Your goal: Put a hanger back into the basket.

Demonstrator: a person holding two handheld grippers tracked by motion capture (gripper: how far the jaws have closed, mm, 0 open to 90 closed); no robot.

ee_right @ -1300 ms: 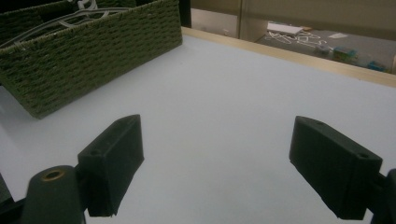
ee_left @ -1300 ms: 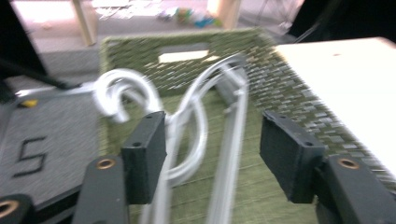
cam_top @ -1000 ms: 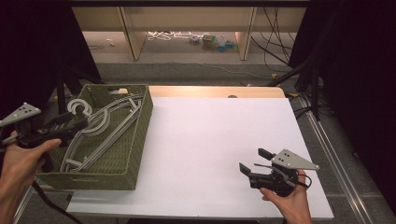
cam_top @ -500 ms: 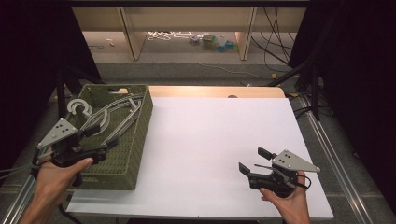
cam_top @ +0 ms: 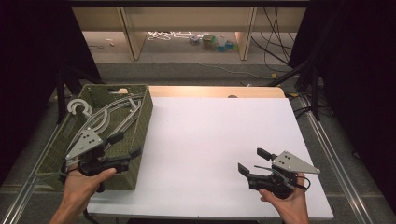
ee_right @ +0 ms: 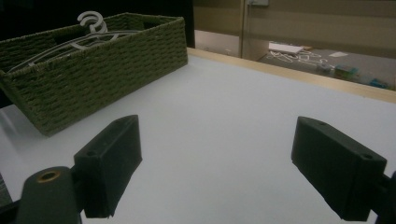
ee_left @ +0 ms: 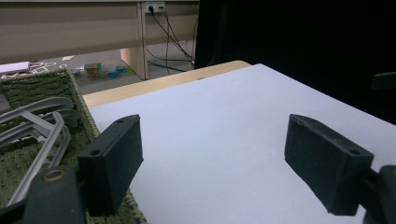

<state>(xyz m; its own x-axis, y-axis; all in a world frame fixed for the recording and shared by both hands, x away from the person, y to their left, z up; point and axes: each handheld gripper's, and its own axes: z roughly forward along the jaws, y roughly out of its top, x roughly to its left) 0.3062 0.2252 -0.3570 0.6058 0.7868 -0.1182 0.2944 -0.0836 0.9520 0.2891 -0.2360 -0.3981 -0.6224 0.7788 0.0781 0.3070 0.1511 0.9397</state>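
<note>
Hangers (cam_top: 109,119) sit piled in the green basket (cam_top: 140,140) at the table's left edge, hook poking over the far-left rim; left gripper (cam_top: 125,145) hovers over the basket's near right corner, jaws just opened wide, nothing between them; right gripper (cam_top: 251,161) rests released on the white table (cam_top: 210,135), well apart.

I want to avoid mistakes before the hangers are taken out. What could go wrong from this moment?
1. The grey hangers lie overlapped in the green basket, so gripping one may drag the others along.
2. The left tongs, open with nothing between them, hover at the basket's right wall; a low move could bump or shift the basket.
3. A hook pokes over the basket's far-left rim and might snag there.
</note>
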